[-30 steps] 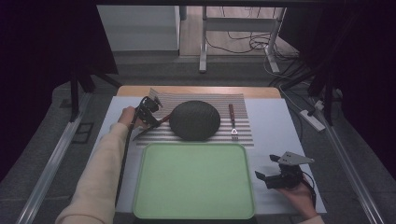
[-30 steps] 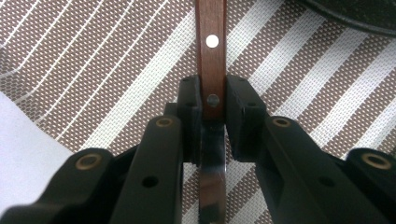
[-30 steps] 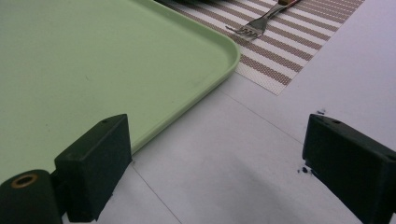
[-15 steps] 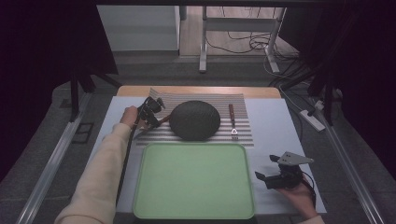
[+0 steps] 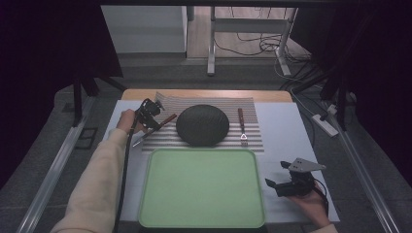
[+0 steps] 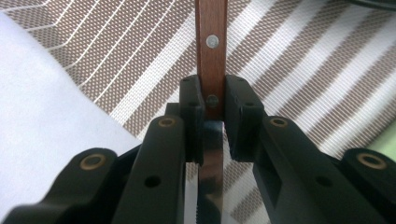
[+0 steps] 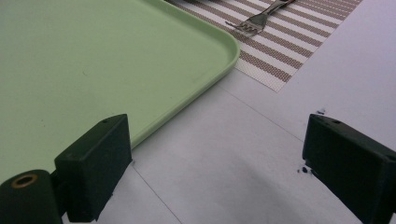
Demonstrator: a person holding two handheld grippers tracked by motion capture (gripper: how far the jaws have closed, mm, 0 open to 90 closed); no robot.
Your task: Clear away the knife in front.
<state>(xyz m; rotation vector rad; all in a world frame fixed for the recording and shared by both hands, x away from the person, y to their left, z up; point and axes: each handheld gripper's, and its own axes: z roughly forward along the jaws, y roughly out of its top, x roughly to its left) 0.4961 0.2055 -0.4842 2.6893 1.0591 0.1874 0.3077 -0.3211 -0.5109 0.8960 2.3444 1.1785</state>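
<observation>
The left tool [image 5: 154,116] is clamped on a knife [image 5: 156,128], its pads squeezing the wooden handle [image 6: 211,56] right where it meets the blade [image 6: 211,168]; the left gripper view shows a rivet sitting between the pads. In the high view the knife lies aslant at the left edge of the striped mat [image 5: 252,141], handle toward the dark bowl [image 5: 202,124], blade tip pointing down and left toward the white tabletop [image 5: 286,126]. I judge the knife light and stiff, so it should lift without sagging, but it is long for so narrow a grip and could pivot between the pads if swung quickly. The wood looks smooth yet offers more friction than the polished steel, and the flat sides of the handle suit the pads well. Taking hold near the junction keeps the weight roughly balanced; a grip on the blade would be slippery and risky. The serrated edge could snag the woven mat if dragged. The right tool [image 5: 279,186] rests with its jaws wide apart and nothing between them, on the tabletop just beside the green tray [image 5: 201,213], with a fork [image 7: 261,16] farther off on the mat.
</observation>
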